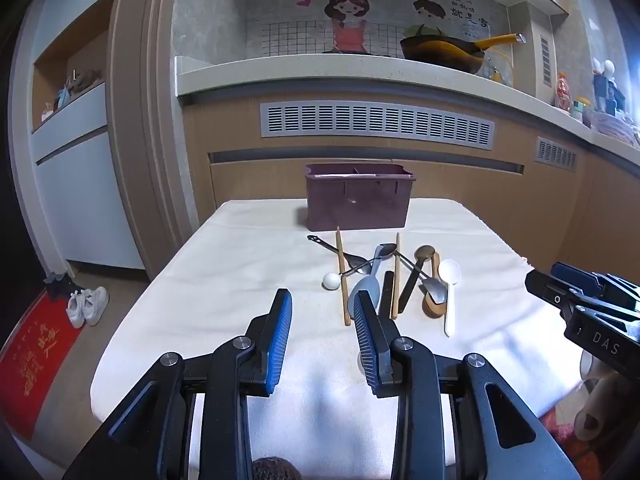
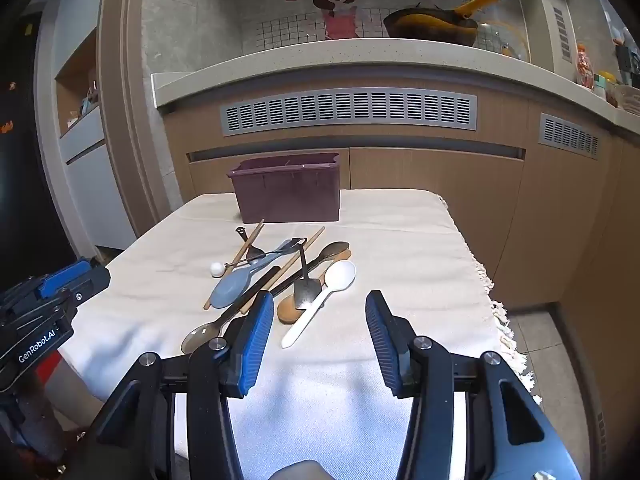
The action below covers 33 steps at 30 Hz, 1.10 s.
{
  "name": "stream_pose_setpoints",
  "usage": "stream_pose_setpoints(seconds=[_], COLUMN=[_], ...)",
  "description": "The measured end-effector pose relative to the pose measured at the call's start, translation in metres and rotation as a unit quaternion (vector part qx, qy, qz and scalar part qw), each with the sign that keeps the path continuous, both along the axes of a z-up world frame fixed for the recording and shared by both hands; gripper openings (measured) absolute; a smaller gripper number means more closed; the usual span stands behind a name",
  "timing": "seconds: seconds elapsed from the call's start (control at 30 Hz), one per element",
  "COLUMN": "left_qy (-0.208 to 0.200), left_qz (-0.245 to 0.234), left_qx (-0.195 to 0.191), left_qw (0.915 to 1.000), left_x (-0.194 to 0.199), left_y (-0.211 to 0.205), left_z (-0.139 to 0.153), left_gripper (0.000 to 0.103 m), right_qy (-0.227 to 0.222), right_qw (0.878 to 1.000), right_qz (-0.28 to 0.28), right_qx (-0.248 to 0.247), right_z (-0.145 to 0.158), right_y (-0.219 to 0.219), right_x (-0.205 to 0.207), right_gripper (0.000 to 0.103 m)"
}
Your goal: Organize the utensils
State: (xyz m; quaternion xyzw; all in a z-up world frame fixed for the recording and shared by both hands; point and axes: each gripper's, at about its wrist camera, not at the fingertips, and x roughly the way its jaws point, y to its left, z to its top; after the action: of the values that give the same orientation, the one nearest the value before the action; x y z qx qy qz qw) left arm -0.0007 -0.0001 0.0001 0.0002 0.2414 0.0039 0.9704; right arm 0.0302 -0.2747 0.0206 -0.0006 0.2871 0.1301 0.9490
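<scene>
Both grippers hang over the near edge of the cloth-covered worktop (image 1: pixel 224 280), tilted downward toward its middle. The left gripper (image 1: pixel 322 336) has its jaws moderately apart with nothing between them; the right gripper (image 2: pixel 318 340) has its jaws wide and bare. The utensils lie tangled in a pile at the worktop's middle: a white plastic spoon (image 2: pixel 320 300), a grey-blue spoon (image 2: pixel 236 284), wooden chopsticks (image 1: pixel 342 276) and metal spoons. The maroon utensil caddy (image 1: pixel 358 196) stands at the far edge.
</scene>
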Motion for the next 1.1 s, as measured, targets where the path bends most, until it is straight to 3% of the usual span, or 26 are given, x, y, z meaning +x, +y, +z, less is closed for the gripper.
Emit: stream_pose_setpoints(seconds=[1.1], left_qy=[0.010], left_qz=[0.000], left_qx=[-0.005], left_qw=[0.9999], left_x=[0.0005], left_y=[-0.0027], left_z=[-0.0030], left_gripper=[0.033], right_qy=[0.016], right_qw=[1.000], right_qz=[0.000], right_qx=[0.004], right_z=[-0.0029], right_y=[-0.0007], right_x=[0.0048], right_gripper=[0.046])
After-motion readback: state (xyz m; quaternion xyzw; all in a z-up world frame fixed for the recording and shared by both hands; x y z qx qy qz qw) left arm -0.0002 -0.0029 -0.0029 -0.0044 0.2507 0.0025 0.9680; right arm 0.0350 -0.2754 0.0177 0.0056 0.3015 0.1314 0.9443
